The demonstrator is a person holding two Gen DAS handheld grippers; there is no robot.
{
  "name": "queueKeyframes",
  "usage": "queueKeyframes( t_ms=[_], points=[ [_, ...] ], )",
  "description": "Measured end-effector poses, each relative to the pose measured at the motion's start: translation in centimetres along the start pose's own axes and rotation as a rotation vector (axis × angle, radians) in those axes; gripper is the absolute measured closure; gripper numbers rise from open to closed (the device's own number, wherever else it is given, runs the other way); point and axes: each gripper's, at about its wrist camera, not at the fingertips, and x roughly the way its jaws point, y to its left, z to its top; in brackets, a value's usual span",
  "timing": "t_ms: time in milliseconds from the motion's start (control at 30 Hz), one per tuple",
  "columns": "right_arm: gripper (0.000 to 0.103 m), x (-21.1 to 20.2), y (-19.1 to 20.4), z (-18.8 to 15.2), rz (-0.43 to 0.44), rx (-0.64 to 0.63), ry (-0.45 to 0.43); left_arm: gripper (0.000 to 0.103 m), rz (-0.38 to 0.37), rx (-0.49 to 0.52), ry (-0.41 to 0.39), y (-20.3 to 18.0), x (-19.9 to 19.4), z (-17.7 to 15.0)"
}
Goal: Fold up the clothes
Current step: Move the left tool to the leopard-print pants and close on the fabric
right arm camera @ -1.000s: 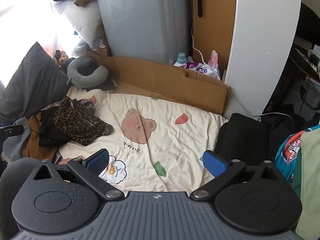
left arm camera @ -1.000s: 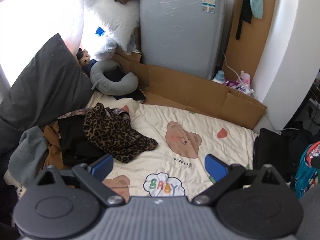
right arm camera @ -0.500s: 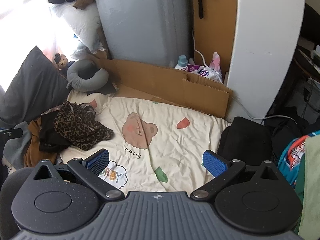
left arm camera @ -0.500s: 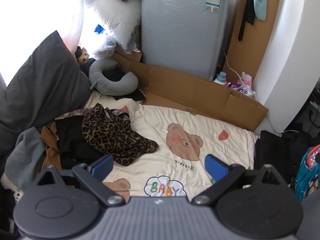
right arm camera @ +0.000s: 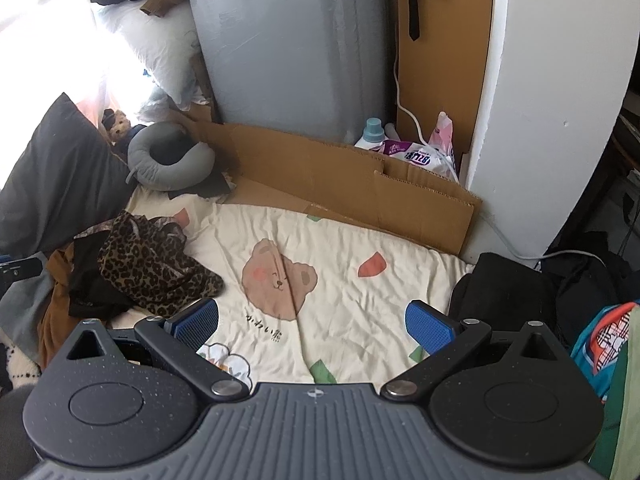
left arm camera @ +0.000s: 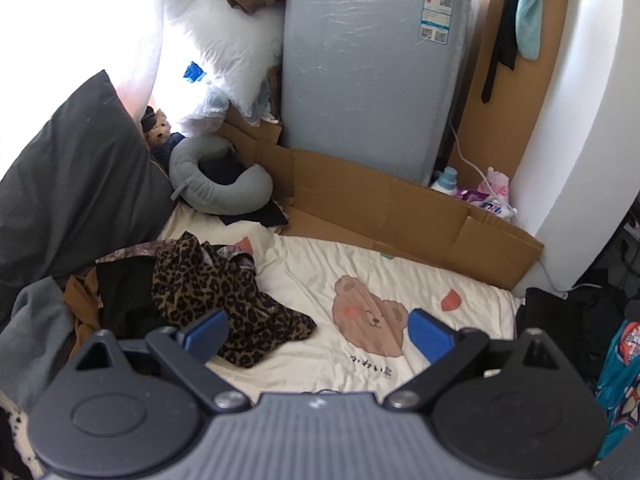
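Note:
A crumpled leopard-print garment (left arm camera: 224,300) (right arm camera: 152,268) tops a heap of clothes at the left of a cream bear-print blanket (left arm camera: 400,280) (right arm camera: 340,248). Under it lie a black garment (left arm camera: 124,296) (right arm camera: 90,280) and a brown one (left arm camera: 80,312) (right arm camera: 56,300). My left gripper (left arm camera: 318,334) is open above the blanket, its left pad over the leopard garment's edge, holding nothing. My right gripper (right arm camera: 312,322) is open too, above the blanket's middle, to the right of the heap. A dark folded garment (right arm camera: 496,288) (left arm camera: 556,312) lies at the blanket's right edge.
A dark pillow (left arm camera: 68,184) leans at the left, a grey neck pillow (left arm camera: 216,188) behind the heap. Flattened cardboard (right arm camera: 340,184) and a grey appliance (left arm camera: 372,64) stand at the back. A white wall corner (right arm camera: 552,100) rises right, with bags (right arm camera: 600,336) below it.
Both grippers have moved forward over the blanket toward the heap; the bear print and leopard garment now sit closer to the fingers. Both stay open.

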Motion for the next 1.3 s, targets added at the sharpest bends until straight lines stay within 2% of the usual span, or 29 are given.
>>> queueKeyframes(
  t_ms=[267, 733, 867, 1033, 1300],
  points=[
    [0.000, 2.7, -0.1, 2.4, -0.001, -0.020, -0.010, 0.005, -0.017, -0.023, 0.012, 1.4, 3.4, 0.7],
    [0.001, 10.6, -0.3, 5.2, 0.039, -0.084, 0.028, 0.005, -0.029, -0.054, 0.025, 3.9, 10.4, 0.6],
    [0.001, 13.3, -0.4, 5.2, 0.131, -0.090, 0.074, 0.005, -0.026, -0.061, 0.032, 4.4, 13.0, 0.1],
    [0.001, 16.4, -0.5, 4.5, 0.136, -0.119, 0.091, 0.007, -0.025, -0.074, 0.050, 5.1, 16.1, -0.9],
    [0.001, 20.8, -1.4, 2.6, 0.151, -0.134, 0.097, 0.007, -0.013, -0.057, 0.030, 5.4, 19.4, -2.1]
  ],
)
